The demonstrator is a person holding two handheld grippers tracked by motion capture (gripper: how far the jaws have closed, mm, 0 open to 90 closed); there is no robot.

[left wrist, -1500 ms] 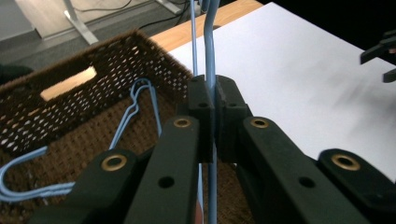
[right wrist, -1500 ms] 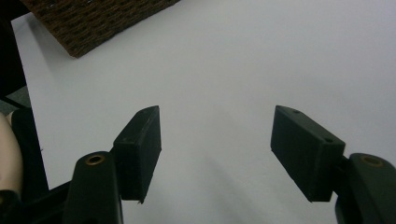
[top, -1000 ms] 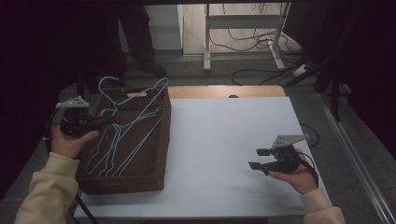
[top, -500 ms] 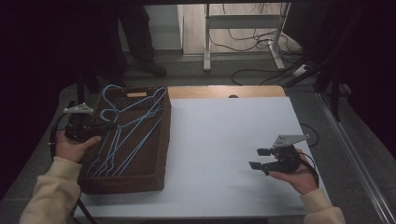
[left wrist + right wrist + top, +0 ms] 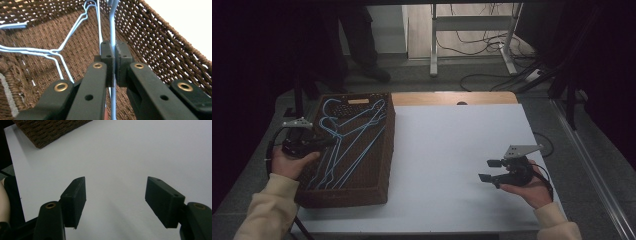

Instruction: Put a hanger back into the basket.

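The high view is dim with black upper corners, while both gripper views are bright, their near jaws softly blurred.

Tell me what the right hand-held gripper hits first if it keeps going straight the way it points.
Probably the bare white tabletop: the right hand-held gripper has open jaws with only that surface ahead. The wicker basket sits off to one side, though depth is unclear.

A thin light-blue wire hanger [image 5: 113,30], clamped between closed black pads, lies among other blue hangers [image 5: 346,142] in the brown wicker basket [image 5: 382,165] at the tabletop's left edge.
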